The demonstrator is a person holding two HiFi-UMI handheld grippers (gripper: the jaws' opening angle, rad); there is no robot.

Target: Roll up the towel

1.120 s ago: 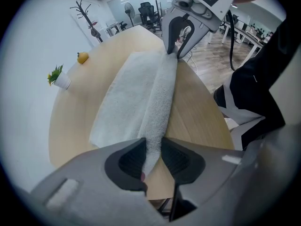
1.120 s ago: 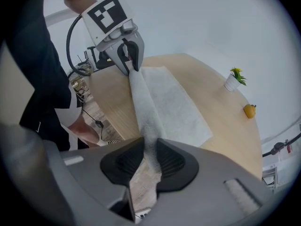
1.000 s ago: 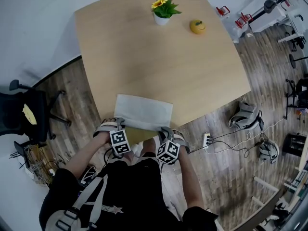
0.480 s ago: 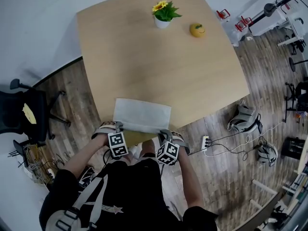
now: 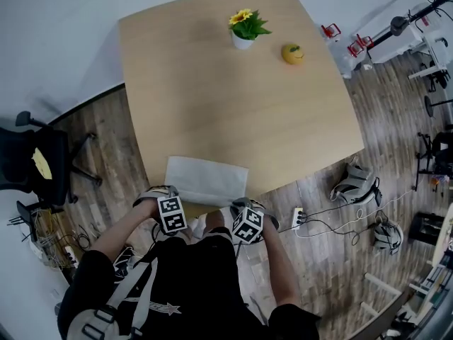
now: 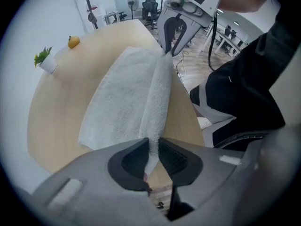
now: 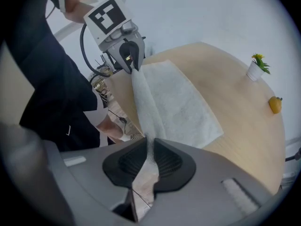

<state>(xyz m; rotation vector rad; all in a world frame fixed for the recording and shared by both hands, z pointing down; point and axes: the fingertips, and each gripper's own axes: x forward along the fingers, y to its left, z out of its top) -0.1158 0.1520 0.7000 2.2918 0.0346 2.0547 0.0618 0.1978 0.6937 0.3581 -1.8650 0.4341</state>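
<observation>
Left gripper [image 6: 153, 149] and right gripper [image 7: 150, 149] — jaws just closed — each pinch the towel [image 5: 207, 176] by its near hem at the table [image 5: 233, 98] edge; advisable to roll both ends away evenly, taut.

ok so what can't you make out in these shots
- Head view: near edge of the towel, under the left gripper and right gripper.
- Head view: the yellow object beside the flower pot, too small to identify.
- Left gripper view: near corner of the table, behind the gripper's body.
</observation>
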